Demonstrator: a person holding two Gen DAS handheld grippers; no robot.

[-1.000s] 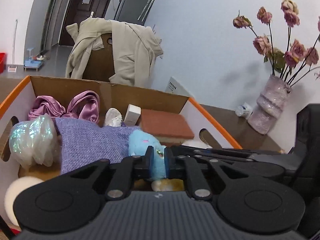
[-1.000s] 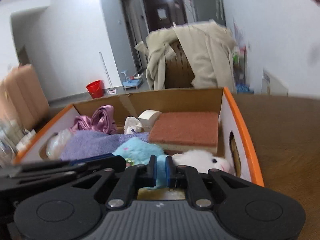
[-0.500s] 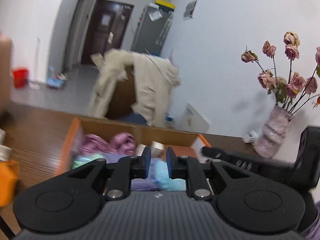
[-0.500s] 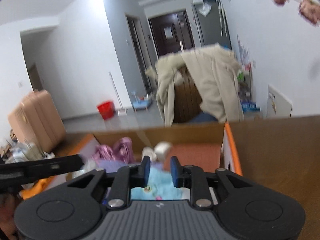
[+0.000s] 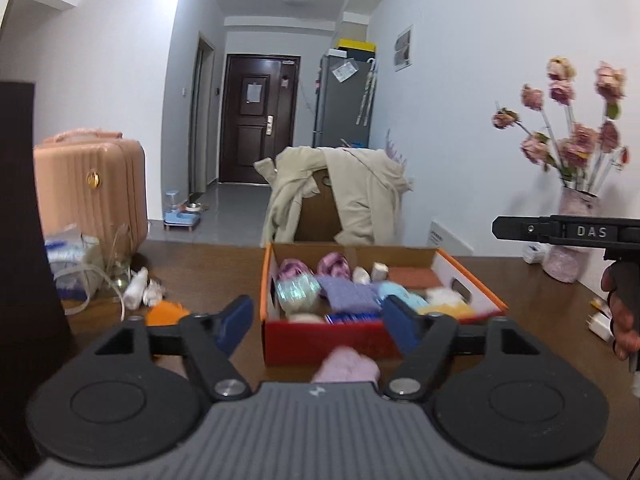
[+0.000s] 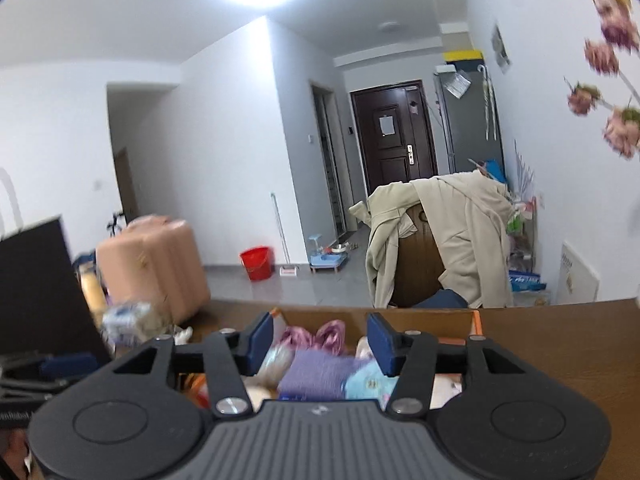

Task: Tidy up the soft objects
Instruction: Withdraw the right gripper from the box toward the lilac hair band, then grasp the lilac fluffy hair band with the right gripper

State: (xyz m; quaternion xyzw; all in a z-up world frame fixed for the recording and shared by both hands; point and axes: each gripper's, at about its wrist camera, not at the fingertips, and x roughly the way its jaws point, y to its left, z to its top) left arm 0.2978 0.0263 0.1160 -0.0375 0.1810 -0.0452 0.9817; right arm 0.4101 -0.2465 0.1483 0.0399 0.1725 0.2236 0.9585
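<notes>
A dark wooden table (image 5: 540,300) carries an orange-rimmed cardboard box (image 5: 472,280) packed with soft objects — purple knit cloth (image 5: 348,294), blue plush (image 5: 400,294), pink satin (image 5: 336,264). The left gripper (image 5: 316,320) and right gripper (image 6: 320,340) hang above, jaws just opened, nothing between them.

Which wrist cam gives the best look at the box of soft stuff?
Left wrist: the whole cardboard box shows, red front, orange rim, contents visible. Right wrist shows only its far wall and some contents behind the right gripper.
</notes>
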